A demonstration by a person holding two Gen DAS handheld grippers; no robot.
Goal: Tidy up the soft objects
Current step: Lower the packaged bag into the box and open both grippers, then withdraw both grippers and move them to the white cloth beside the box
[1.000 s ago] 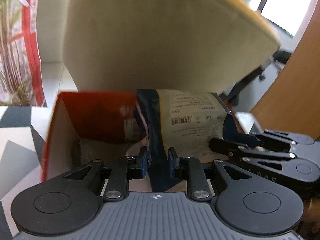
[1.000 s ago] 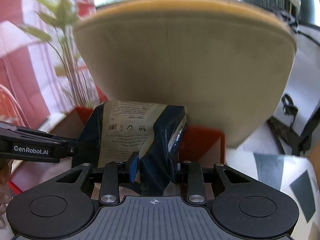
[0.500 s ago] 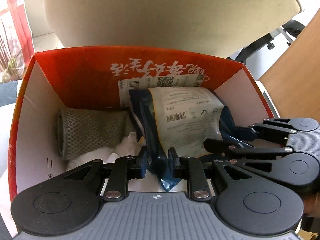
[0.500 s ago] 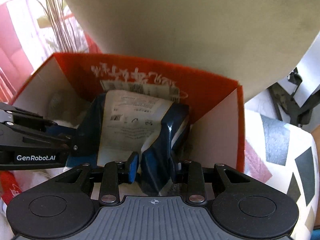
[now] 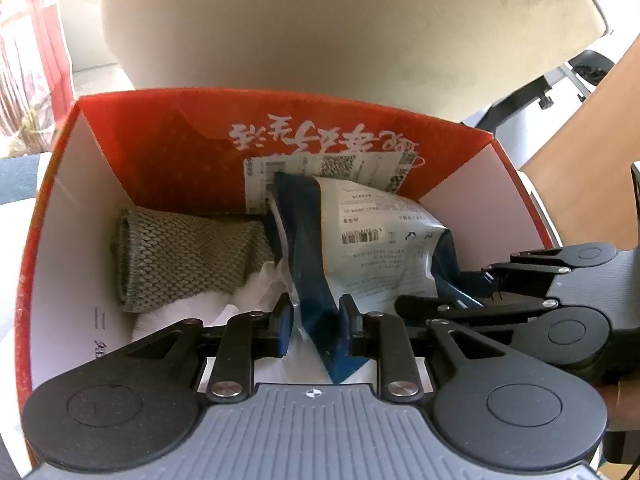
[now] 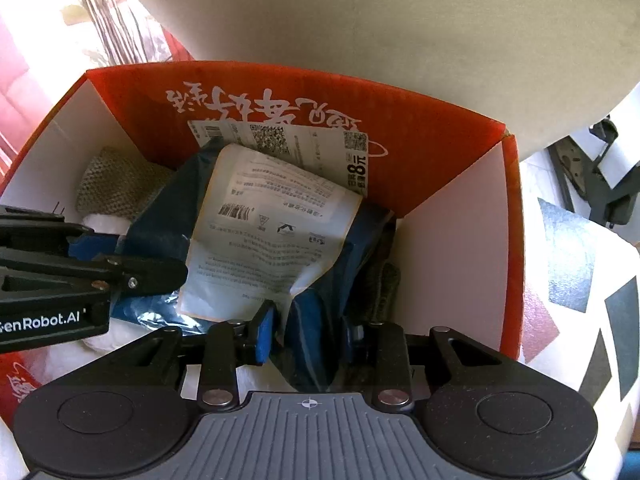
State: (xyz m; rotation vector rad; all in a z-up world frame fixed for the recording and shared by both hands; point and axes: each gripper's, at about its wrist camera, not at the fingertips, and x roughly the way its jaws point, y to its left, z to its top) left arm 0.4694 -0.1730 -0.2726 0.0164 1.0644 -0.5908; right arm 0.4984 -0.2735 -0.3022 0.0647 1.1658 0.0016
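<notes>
An open red box (image 5: 168, 148) with white side walls fills both views, and a dark blue soft packet (image 5: 372, 236) with a pale printed label lies inside it, toward the right half of the box as the left wrist camera sees it. The packet leans against the red back wall, just in front of a white printed sheet (image 5: 332, 164) that stands there.

The left gripper (image 5: 316, 322) has one edge of the packet between its jaws. These jaws have just been opening a little. The right pad touches the blue film, but a thin gap shows at the left pad, so I cannot tell if they really grasp it or have released it.

The right gripper (image 6: 310, 326) reaches into the box from the other side, and its jaws are clenched on a bunched blue corner of the same packet (image 6: 272, 236); the film fills the space between the two pads.

To the left of the packet, in the left wrist view, a grey-green knitted piece (image 5: 188, 256) lies on the box floor, and something soft and white (image 5: 192, 308) lies beside it, partly under the gripper. In the right wrist view a small knitted piece (image 6: 384, 288) shows between the packet and the right wall.

Behind the box rises a large beige cushioned surface (image 6: 400, 20). A cloth with dark geometric shapes (image 6: 580, 288) lies outside the box on the right.
</notes>
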